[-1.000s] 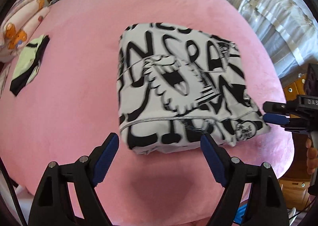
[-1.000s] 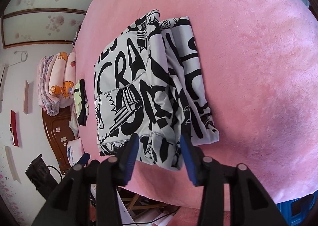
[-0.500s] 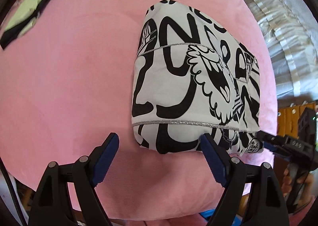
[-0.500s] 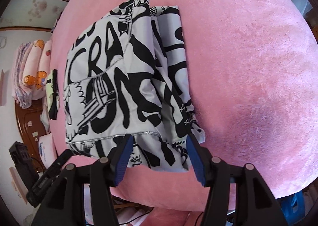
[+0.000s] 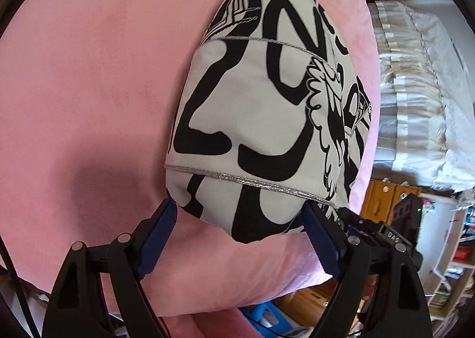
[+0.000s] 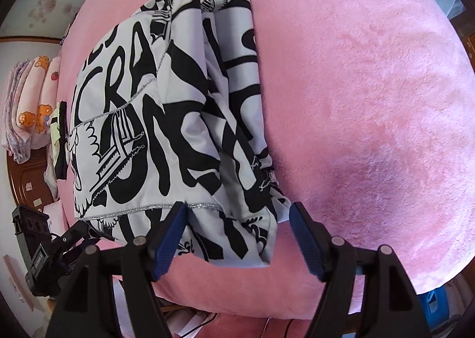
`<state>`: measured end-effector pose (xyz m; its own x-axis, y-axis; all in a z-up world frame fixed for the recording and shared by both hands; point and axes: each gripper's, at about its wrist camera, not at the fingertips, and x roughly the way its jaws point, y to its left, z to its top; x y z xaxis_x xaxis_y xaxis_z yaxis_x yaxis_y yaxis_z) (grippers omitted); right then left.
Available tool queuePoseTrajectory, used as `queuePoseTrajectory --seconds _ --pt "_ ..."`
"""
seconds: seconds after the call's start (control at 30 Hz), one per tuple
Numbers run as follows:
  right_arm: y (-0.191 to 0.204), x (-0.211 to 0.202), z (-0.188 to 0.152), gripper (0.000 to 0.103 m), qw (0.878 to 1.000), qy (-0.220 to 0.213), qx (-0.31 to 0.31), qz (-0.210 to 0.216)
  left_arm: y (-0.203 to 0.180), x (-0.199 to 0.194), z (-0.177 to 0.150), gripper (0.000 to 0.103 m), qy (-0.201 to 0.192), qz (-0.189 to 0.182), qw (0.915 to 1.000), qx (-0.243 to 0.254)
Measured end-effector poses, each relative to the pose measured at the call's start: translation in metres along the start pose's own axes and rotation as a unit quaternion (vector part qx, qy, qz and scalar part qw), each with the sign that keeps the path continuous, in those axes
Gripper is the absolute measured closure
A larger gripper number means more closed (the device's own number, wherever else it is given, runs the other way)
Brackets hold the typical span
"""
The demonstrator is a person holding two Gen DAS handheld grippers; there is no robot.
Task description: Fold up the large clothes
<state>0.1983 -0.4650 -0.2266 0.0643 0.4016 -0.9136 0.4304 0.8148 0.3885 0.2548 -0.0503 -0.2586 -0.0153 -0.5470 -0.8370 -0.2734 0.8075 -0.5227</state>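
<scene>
Bare pink bed [image 6: 371, 100] lies open beside the folded garment [image 6: 178, 118]; pillows [image 6: 32, 100] crowd its far edge.

A white fabric garment printed with bold black graffiti lettering and cartoon figures [image 5: 267, 118] [image 6: 166, 130] lies folded into a thick, compact bundle of several stacked layers. Thin silver stitched seams cross its top face, and its upper surface is smooth. The layered folded edges show along one side, slightly uneven, and one near corner of the bundle reaches the rounded edge of the surface it rests on.
</scene>
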Motion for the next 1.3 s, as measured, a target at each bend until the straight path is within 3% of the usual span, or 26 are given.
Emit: queuePoseTrajectory --seconds 0.27,0.37,0.43,0.47,0.6,0.87,1.03,1.3 --pt "-0.004 0.01 0.004 0.032 1.0 0.02 0.014 0.007 0.012 0.018 -0.005 0.019 0.015 -0.044 0.9977 -0.049" --pt "0.001 0.011 0.003 0.04 1.0 0.017 0.006 0.011 0.012 0.021 -0.009 0.025 0.01 -0.05 0.9968 -0.061" --pt "0.007 0.012 0.001 0.045 1.0 0.015 0.002 0.011 0.012 0.021 -0.011 0.034 0.005 -0.052 0.9965 -0.065" --pt "0.008 0.012 0.0 0.047 1.0 0.014 0.001 0.012 0.012 0.021 -0.012 0.046 0.003 -0.058 0.996 -0.068" --pt "0.008 0.009 -0.005 0.056 1.0 0.004 0.001 0.021 0.009 0.02 -0.012 0.06 -0.013 -0.024 0.996 -0.085" --pt "0.023 0.018 -0.006 0.064 1.0 -0.003 -0.021 -0.017 0.02 0.045 -0.006 0.061 -0.001 0.006 0.9922 -0.124" --pt "0.034 0.03 -0.007 0.068 0.999 -0.016 -0.021 -0.045 0.018 0.059 -0.004 0.06 -0.003 0.022 0.9943 -0.105" --pt "0.051 0.055 -0.006 0.068 0.995 -0.028 -0.025 -0.091 0.015 0.084 0.006 0.06 0.006 0.029 0.9931 -0.114"
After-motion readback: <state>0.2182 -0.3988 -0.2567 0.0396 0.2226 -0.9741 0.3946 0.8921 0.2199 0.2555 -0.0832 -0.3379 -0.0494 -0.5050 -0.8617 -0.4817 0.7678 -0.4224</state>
